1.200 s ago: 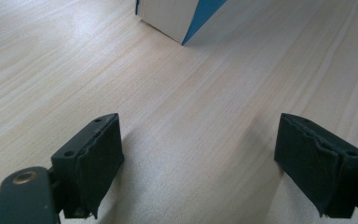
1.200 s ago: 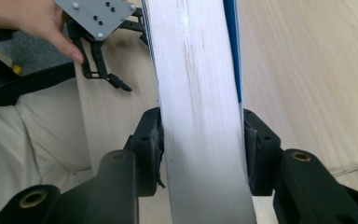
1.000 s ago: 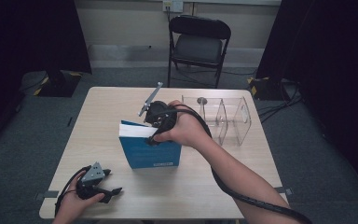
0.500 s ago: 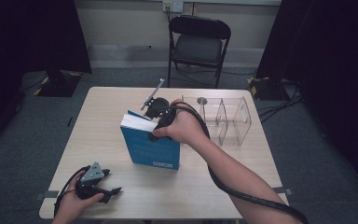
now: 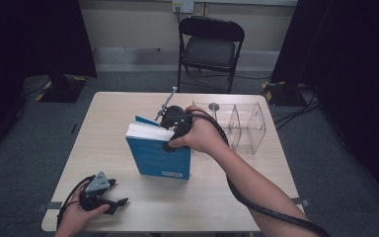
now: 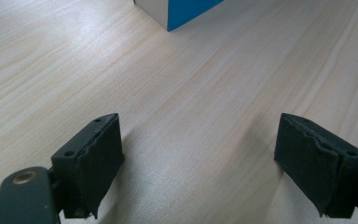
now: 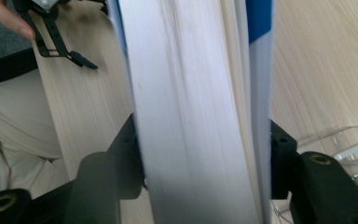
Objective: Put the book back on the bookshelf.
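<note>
A thick blue book [image 5: 160, 155] stands upright near the middle of the table, white page edge on top. My right gripper [image 5: 173, 129] is shut on its upper end. In the right gripper view the white page block [image 7: 191, 112] fills the gap between the two black jaws. My left gripper [image 5: 109, 201] rests on the wood at the front left corner, open and holding nothing. Its two pads [image 6: 98, 158] stand wide apart over bare wood, and a corner of the blue book [image 6: 186, 11] shows far ahead.
A clear plastic divider rack [image 5: 244, 126] stands at the right of the light wooden table [image 5: 103, 128], just behind my right hand. A black folding chair [image 5: 209, 47] sits beyond the far edge. A black cable [image 5: 256, 207] trails along the right forearm.
The right gripper has swung the book up from a low tilt until it stands steeper and more upright, shifting slightly left. The left gripper has stayed still.
</note>
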A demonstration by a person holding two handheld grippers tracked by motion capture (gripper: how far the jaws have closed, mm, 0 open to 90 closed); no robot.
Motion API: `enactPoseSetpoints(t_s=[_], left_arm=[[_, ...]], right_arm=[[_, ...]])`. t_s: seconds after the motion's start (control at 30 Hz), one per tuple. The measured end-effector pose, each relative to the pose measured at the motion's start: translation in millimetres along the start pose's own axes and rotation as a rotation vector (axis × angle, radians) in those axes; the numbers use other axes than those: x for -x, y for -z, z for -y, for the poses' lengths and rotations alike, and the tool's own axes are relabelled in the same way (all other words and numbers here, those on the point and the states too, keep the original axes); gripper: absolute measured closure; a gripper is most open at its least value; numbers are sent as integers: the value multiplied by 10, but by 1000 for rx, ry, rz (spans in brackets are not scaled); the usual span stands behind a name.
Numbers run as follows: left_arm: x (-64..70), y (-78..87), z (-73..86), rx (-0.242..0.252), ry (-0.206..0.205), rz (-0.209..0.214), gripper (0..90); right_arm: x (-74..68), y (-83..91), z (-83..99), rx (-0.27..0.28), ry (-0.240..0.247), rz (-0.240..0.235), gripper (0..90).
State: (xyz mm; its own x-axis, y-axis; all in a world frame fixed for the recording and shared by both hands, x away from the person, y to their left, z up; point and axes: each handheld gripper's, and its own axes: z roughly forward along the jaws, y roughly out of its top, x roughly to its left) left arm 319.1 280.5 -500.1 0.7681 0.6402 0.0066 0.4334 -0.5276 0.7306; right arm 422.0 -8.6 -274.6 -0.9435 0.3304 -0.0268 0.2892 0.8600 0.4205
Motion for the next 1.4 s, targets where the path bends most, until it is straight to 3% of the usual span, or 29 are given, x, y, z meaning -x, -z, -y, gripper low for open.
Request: enactPoseSetpoints(t_s=[0.53, 0.7, 0.87, 1.1, 1.4], left_arm=[[0, -6, 2, 6, 2, 4, 146], [0, -6, 2, 6, 3, 5, 145], [0, -5, 2, 6, 1, 3, 145], [0, -4, 1, 3, 2, 5, 145], [0, -7, 2, 6, 3, 5, 145]], right_arm=[[95, -84, 217, -48, 5, -10, 380], [95, -135, 213, -57, 15, -9, 367], [87, -201, 214, -86, 37, -5, 400], [114, -208, 212, -91, 32, -24, 442], [133, -210, 177, -117, 48, -24, 393]])
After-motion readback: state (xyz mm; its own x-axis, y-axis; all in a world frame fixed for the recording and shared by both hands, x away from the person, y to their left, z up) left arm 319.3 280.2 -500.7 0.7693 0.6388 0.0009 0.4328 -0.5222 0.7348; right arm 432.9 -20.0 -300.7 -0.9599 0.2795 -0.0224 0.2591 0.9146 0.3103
